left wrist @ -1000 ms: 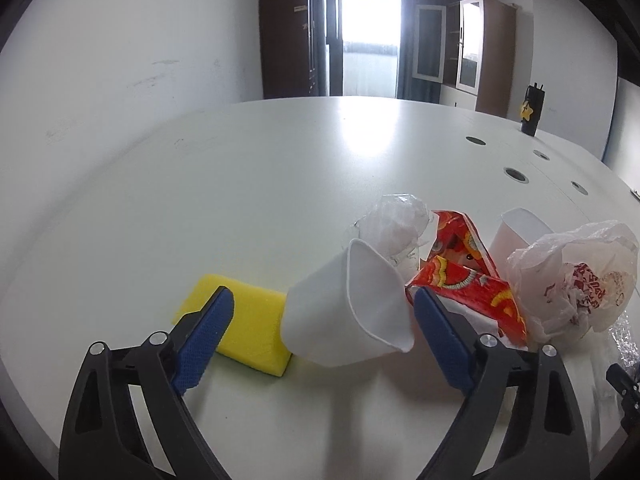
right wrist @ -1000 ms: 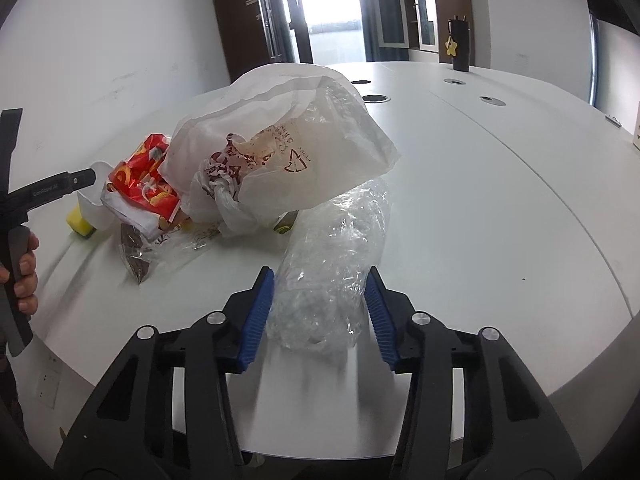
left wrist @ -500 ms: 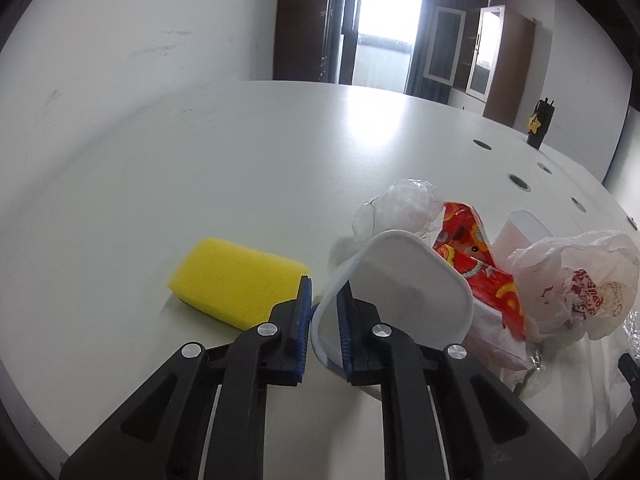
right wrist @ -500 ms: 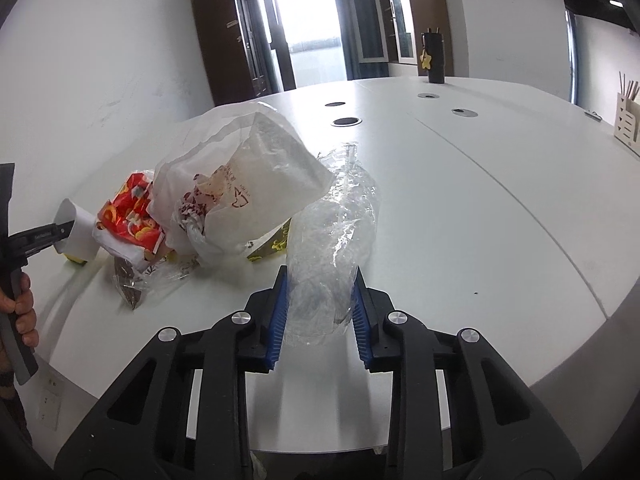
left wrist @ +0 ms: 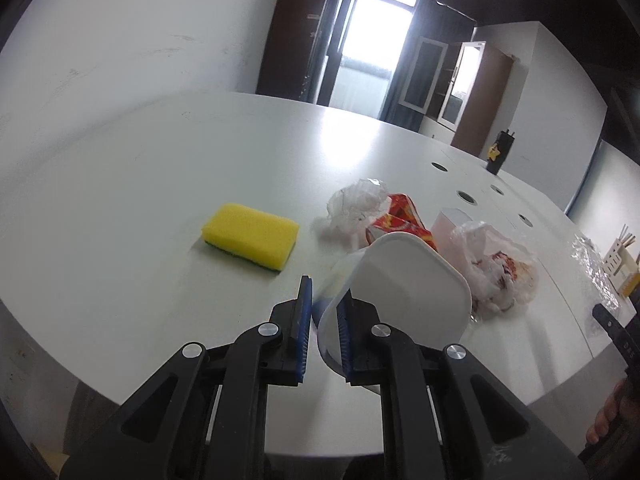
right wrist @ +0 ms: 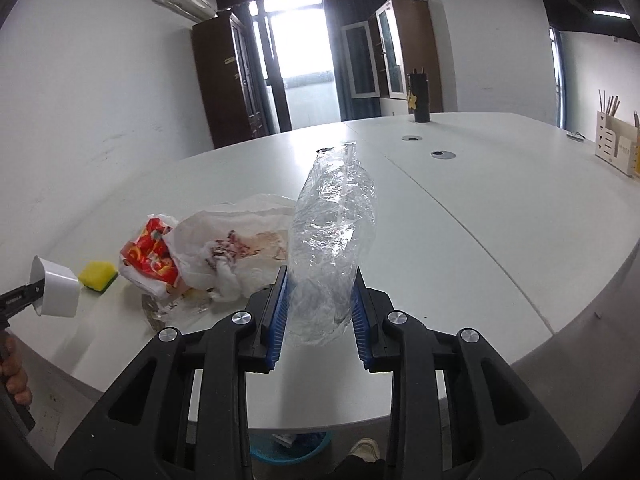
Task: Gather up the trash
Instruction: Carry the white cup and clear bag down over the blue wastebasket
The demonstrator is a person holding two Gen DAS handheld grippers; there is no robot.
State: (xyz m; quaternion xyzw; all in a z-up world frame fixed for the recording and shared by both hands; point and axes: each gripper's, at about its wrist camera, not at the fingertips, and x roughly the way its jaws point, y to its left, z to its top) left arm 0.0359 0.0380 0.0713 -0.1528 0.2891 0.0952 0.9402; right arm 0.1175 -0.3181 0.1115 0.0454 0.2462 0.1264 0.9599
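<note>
Both hands are loaded, so the coming move turns on where the bin point(right wrist: 288, 446) lies: a blue tub shows below the tabletop point(right wrist: 500, 240) edge, almost straight under the right gripper point(right wrist: 319, 312) and just nearer the person than its jaws. The right jaws have just been closing and now pinch the clear wrap point(right wrist: 334, 248) near its lower end; its long axis stands up and away from the jaws, with the short tail hanging below them. The left gripper point(left wrist: 323, 334) has its jaws nearly together on 1 wall of the white cup point(left wrist: 404, 284), 1 pad outside, 1 inside the mouth, the cup clear of the tabletop. In my judgement the right hand is nearer the bin and only needs to draw back and lower; the left must cross over. Ahead of the jaws remain the white bag point(right wrist: 236, 246), red wrapper point(right wrist: 150, 256) and, left of them, the sponge point(left wrist: 251, 235).
</note>
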